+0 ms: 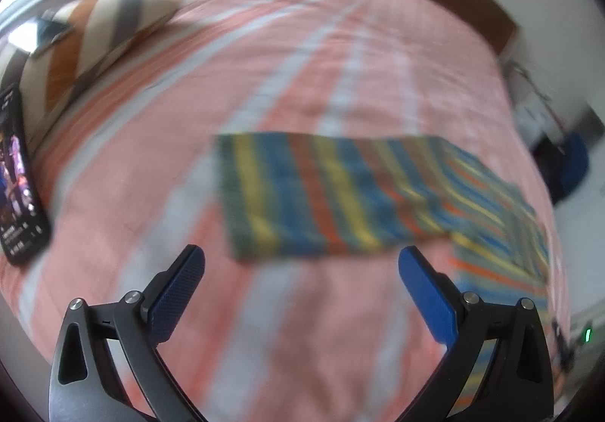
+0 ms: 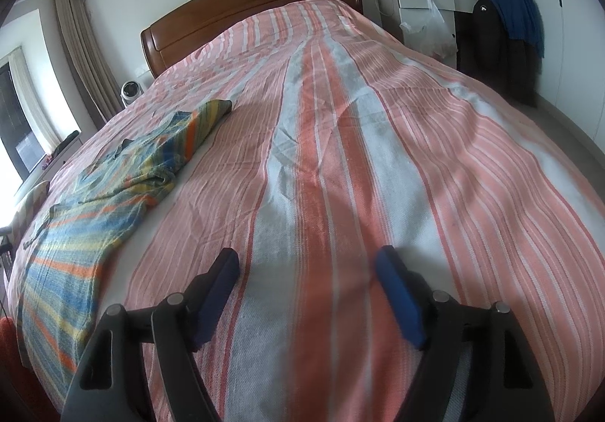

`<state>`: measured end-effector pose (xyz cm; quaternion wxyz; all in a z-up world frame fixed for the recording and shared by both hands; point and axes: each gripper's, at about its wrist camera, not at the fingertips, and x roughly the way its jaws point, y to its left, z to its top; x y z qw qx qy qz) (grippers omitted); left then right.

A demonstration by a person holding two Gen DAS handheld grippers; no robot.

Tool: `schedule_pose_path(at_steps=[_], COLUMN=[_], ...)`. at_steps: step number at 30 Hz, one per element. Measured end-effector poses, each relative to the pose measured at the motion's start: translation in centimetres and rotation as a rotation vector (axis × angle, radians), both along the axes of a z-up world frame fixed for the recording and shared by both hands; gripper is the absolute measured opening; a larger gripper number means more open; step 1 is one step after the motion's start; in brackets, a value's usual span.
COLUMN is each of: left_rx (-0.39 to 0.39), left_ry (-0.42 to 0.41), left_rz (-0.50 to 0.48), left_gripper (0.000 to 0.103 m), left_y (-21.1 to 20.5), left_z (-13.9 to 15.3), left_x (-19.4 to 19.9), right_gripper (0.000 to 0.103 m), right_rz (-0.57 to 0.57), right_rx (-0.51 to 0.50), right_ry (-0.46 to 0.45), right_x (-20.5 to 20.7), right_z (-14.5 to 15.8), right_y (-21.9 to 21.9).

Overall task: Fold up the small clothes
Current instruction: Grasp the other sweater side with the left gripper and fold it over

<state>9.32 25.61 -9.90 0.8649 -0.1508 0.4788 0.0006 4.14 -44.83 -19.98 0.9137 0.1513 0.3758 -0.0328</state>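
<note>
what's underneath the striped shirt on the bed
The striped shirt lies on the pink and white striped bedspread, partly folded, so some of it rests on its own fabric. Whether anything else lies beneath is hidden by the cloth.

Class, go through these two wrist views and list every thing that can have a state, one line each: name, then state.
left gripper: open, nothing between its fingers.
right gripper: open, empty, over bare bedspread.
striped garment: lying on the bed, partly folded, one part doubled over.
bedspread: spread over the bed, lightly wrinkled.
phone: screen lit, lying at the bed's edge.
plastic bag: hanging from the white desk's knob.
blue cloth: draped over dark clothing.
</note>
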Motion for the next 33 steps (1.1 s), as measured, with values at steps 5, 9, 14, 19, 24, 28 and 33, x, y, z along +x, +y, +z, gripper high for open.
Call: schedule_pose_path(at_steps=[5, 9, 14, 19, 24, 28, 33], left_rx=[-0.017, 0.044, 0.085, 0.103, 0.09, 0.081, 0.035], left_ry=[0.142, 0.134, 0.026, -0.162, -0.219, -0.117, -0.071], left_rz=[0.074, 0.044, -0.029, -0.268, -0.557, -0.678, -0.582], left_gripper=[0.08, 0.003, 0.002, 0.002, 0.013, 0.096, 0.095], left_y=[2.4, 0.4, -3.4, -14.2, -28.1, -34.7, -32.2], left_z=[-3.6, -4.1, 0.7, 9.5, 11.9, 7.2, 4.6], left_x=[4.0, 4.9, 5.2, 4.9, 5.4, 6.6, 6.2], right_gripper=[0.075, 0.076, 0.076, 0.076, 0.076, 0.076, 0.076], right_rz=[0.0, 0.0, 0.0, 0.001, 0.001, 0.001, 0.003], right_rx=[-0.004, -0.008, -0.006, -0.005, -0.006, -0.003, 0.003], right_ry=[0.0, -0.001, -0.003, -0.012, -0.013, -0.015, -0.02], right_x=[0.0, 0.0, 0.0, 0.0, 0.1, 0.1, 0.1], right_z=[0.0, 0.0, 0.0, 0.0, 0.0, -0.1, -0.1], right_y=[0.0, 0.0, 0.1, 0.1, 0.1, 0.1, 0.1])
